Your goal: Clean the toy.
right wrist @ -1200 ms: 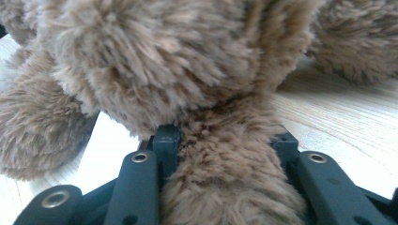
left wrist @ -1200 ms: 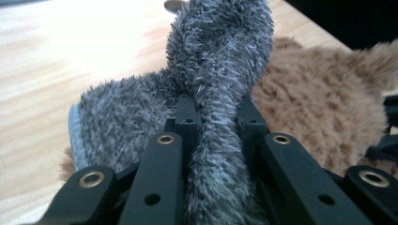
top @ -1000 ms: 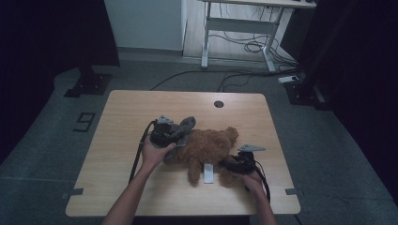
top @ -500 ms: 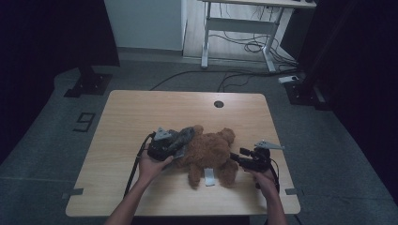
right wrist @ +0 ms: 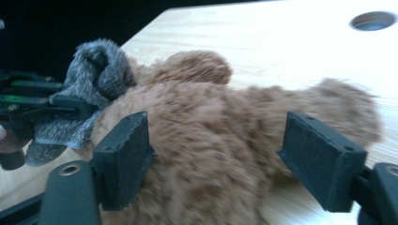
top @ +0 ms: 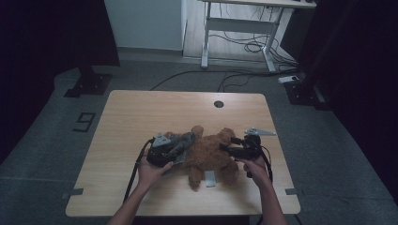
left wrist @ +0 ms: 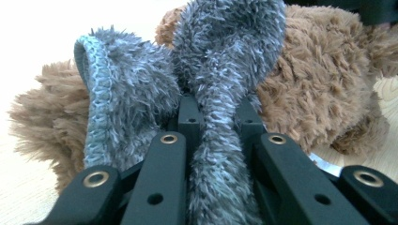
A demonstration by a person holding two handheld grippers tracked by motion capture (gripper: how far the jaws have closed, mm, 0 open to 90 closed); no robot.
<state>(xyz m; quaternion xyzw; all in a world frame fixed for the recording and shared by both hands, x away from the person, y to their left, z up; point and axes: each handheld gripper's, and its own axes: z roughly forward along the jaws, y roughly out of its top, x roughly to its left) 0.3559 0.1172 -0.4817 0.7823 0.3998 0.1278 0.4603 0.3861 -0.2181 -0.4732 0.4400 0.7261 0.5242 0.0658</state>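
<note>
My left gripper [left wrist: 213, 117] is clenched on grey cloth [left wrist: 225, 61]; my right gripper [right wrist: 220, 154], spread wide, straddles the teddy bear [top: 209, 152], lying lengthwise toward the desk's [top: 141, 112] near edge.

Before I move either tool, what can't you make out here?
- Bear face: high view too small and dim; fur blurs in the right gripper view.
- Grey garment: lower end runs between the left tool's jaws and off the frame's bottom edge.
- White tag: print too small, high view.
</note>
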